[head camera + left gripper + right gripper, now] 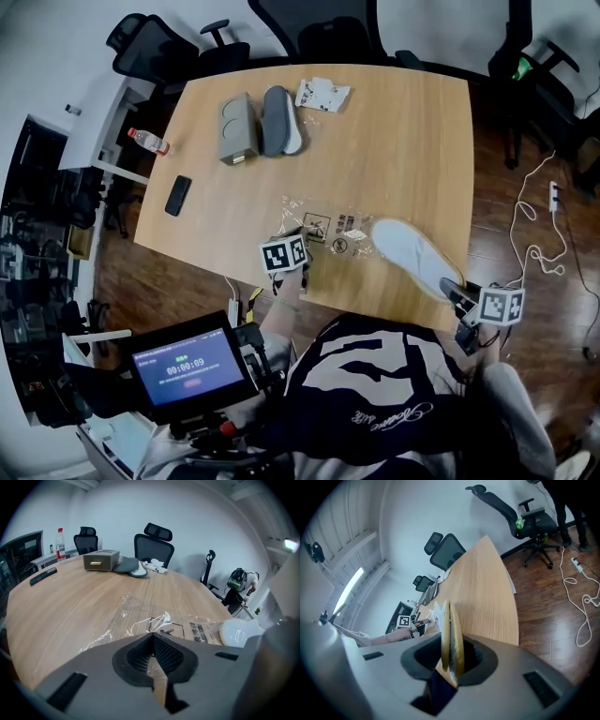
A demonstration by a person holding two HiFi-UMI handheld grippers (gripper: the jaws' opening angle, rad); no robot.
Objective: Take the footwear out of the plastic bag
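One white slipper (412, 255) lies nearly clear of the bag (323, 228), its toe at the bag's mouth and its heel over the table (403, 131) edge. The right gripper (457, 292) pinches the heel, seen edge-on between its jaws. The left gripper (307, 239) is clamped on the film, pinning the bag. Remaining, by my reading: draw the toe free and set the slipper down.
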